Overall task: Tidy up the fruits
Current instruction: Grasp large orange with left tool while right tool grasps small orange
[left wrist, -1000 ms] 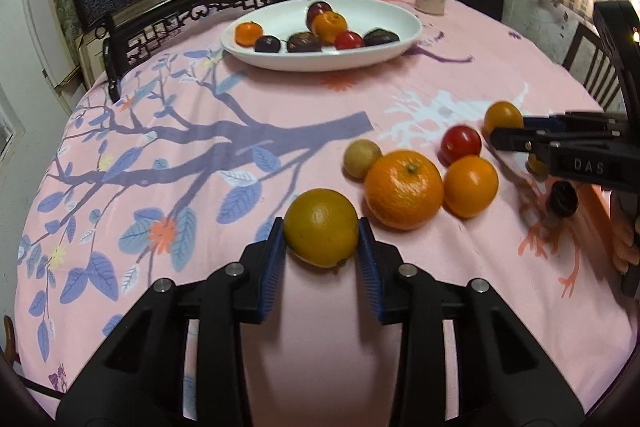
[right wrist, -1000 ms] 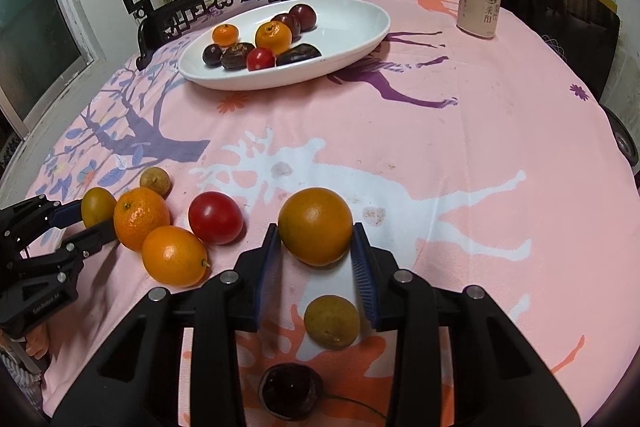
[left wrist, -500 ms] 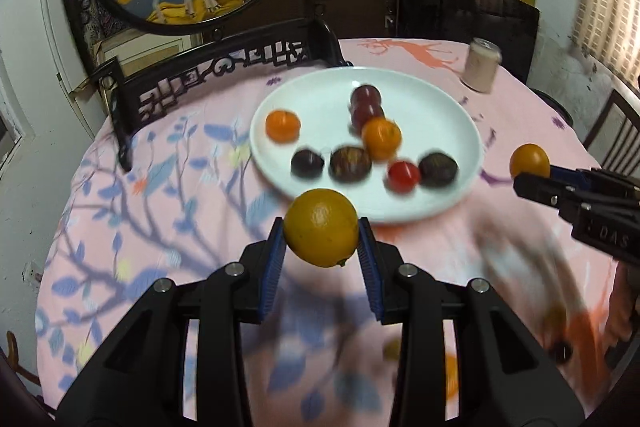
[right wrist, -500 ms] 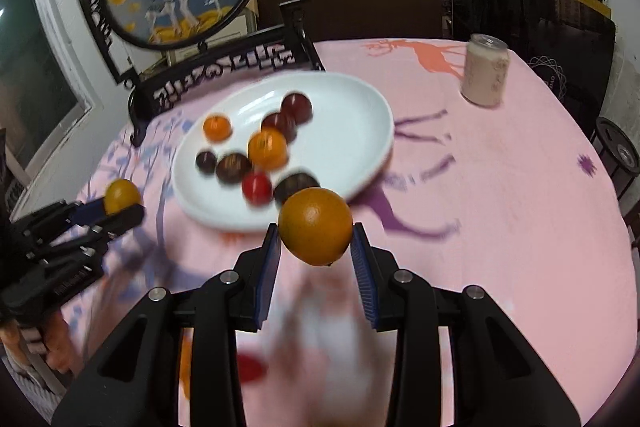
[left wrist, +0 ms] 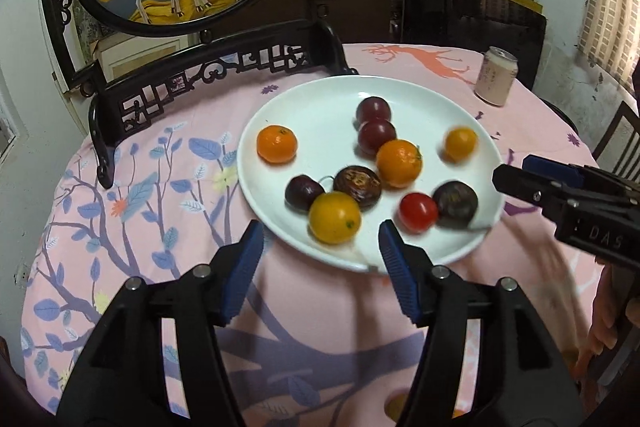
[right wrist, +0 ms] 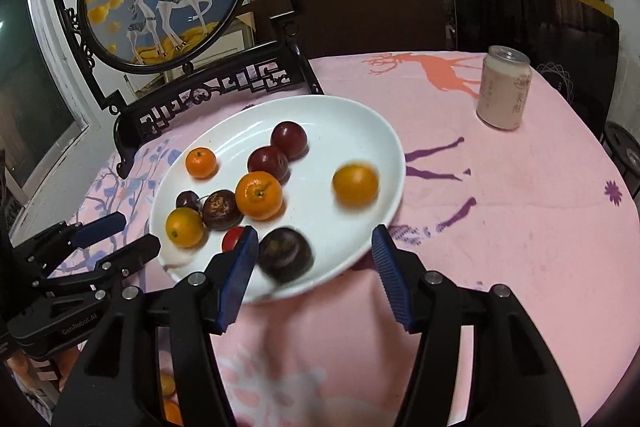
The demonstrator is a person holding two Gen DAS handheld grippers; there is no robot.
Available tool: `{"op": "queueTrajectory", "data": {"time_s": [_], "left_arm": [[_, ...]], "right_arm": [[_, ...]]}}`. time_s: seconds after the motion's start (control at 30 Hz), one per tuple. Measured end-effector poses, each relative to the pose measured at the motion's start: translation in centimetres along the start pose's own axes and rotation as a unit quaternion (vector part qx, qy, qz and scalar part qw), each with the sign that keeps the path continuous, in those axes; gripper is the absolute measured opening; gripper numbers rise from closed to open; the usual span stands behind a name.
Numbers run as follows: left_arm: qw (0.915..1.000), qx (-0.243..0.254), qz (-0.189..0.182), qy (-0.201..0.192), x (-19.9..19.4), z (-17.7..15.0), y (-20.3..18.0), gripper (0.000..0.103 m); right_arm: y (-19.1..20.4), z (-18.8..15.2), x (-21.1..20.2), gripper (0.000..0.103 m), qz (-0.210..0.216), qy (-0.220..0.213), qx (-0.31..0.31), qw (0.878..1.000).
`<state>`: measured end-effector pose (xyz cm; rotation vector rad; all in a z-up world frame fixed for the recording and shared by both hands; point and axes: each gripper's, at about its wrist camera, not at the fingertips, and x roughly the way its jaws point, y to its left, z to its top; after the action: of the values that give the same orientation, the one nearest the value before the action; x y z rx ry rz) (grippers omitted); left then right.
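While both tongs gape, oranges (left wrist: pixel 334 217) lie on plate (left wrist: pixel 320 99).

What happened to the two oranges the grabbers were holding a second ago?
Both got carried from the table to the white plate and let go. The left gripper has just been opening, empty now; its orange lies near the rim. The right gripper opened too; its orange looks blurred. The can stayed put.

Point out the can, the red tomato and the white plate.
can (right wrist: pixel 505 91), right wrist view, middle of its side.
red tomato (left wrist: pixel 418 211), left wrist view, centre of its skin.
white plate (left wrist: pixel 320 115), left wrist view, bare inner surface.
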<state>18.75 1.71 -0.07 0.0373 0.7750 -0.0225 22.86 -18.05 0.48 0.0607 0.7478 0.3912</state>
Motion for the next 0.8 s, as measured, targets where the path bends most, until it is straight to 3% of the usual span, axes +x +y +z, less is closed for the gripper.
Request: {"op": "queueTrajectory", "data": {"time_s": [0.27, 0.4, 0.8], "left_arm": [[0.999, 0.044, -0.006, 0.006, -2.5, -4.0, -1.8, 0.061], [0.9982, 0.058, -0.013, -0.002, -4.5, -5.9, -2.3, 0.068], [0.9939, 0.102, -0.041, -0.006, -8.1, -10.4, -4.6, 0.069]], "right_arm": [[1.0, -2.1, -1.9, 0.06, 0.014, 0.009, -0.012, 1.0], [1.5, -3.0, -3.4, 0.06, 0.021, 0.002, -0.02, 1.0], [0.2, -7.0, -7.6, 0.06, 0.031, -0.014, 0.006, 0.999]]}}
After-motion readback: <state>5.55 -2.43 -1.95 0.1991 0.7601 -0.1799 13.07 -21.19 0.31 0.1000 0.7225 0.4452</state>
